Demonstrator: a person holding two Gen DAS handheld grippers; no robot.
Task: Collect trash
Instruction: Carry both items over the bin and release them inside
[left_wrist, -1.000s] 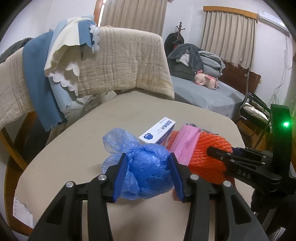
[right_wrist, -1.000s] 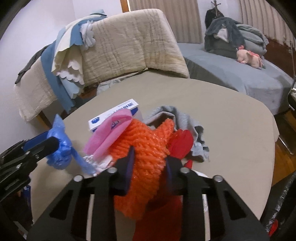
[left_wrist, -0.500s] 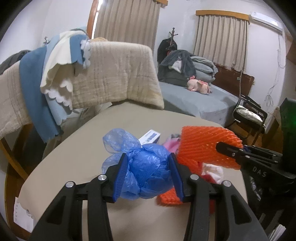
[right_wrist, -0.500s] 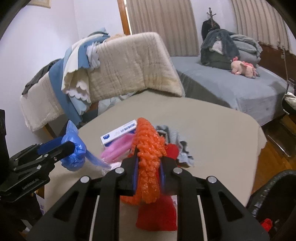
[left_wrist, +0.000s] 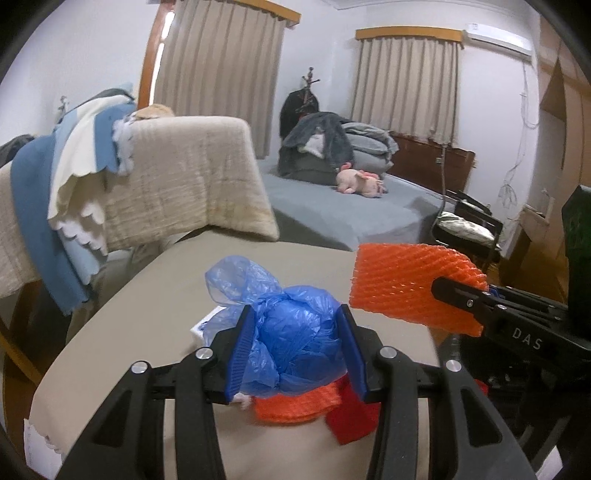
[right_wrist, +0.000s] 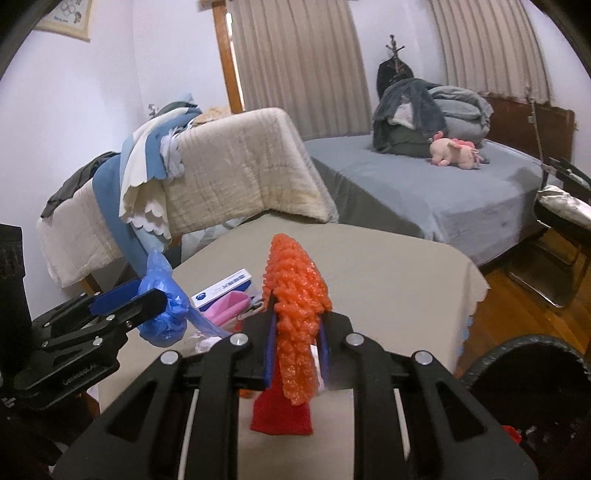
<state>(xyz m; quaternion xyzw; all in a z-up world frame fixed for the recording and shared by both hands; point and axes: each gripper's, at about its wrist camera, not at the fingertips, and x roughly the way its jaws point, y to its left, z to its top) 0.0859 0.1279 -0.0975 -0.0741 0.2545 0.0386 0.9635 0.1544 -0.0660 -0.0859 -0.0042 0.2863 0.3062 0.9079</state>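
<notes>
The left gripper (left_wrist: 297, 345) pinches a crumpled blue plastic bag (left_wrist: 295, 332) above the beige table (left_wrist: 147, 306). The right gripper (right_wrist: 295, 341), jaws recently narrowed, squeezes an orange foam net (right_wrist: 295, 306). Only the right wrist view shows the white-and-blue box (right_wrist: 223, 290), pink wrapper (right_wrist: 225, 308) and black bin (right_wrist: 532, 391) past the table's right edge; bare tabletop lies beyond the net.

Home bedroom: made bed (right_wrist: 436, 184), plush toy (right_wrist: 456, 153), curtains (left_wrist: 218, 77), coat rack (left_wrist: 308, 79).
</notes>
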